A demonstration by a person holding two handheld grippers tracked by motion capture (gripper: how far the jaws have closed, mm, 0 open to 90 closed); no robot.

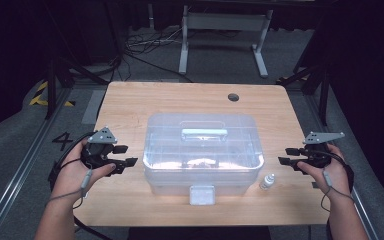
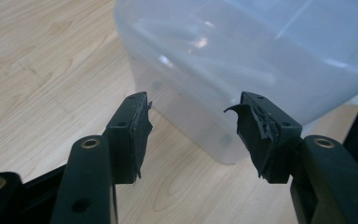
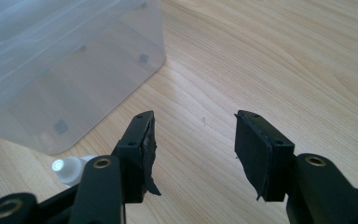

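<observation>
Nearest to us in the high view, our two forearms come in from the bottom edge, each hand carrying a black two-jaw tool. The left tool (image 1: 122, 156) has its jaws spread wide with nothing between them; in the left gripper view the same tool (image 2: 193, 126) shows bare, frayed black pads (image 2: 142, 130) and open air in the gap. The right tool (image 1: 286, 156) is likewise spread and empty, and in the right gripper view (image 3: 196, 140) we see only wood grain between its jaws.

Outward from the tools, each points inward across the light wooden desk (image 1: 130, 107) toward the large translucent plastic storage box with a lid and a pale top handle (image 1: 203, 150). The box sits in the middle of the desk, between the two tools, its long axis running from left to right, so each short end faces one tool. Both tools stand near it but apart from it, about equally close.

Just beside the box's front right corner stands a small clear dropper bottle with a white cap (image 1: 267, 181), which lies nearer the right tool, ahead of its left jaw (image 3: 70, 170). We judge that the right hand has the shorter reach to the bottle.
</observation>
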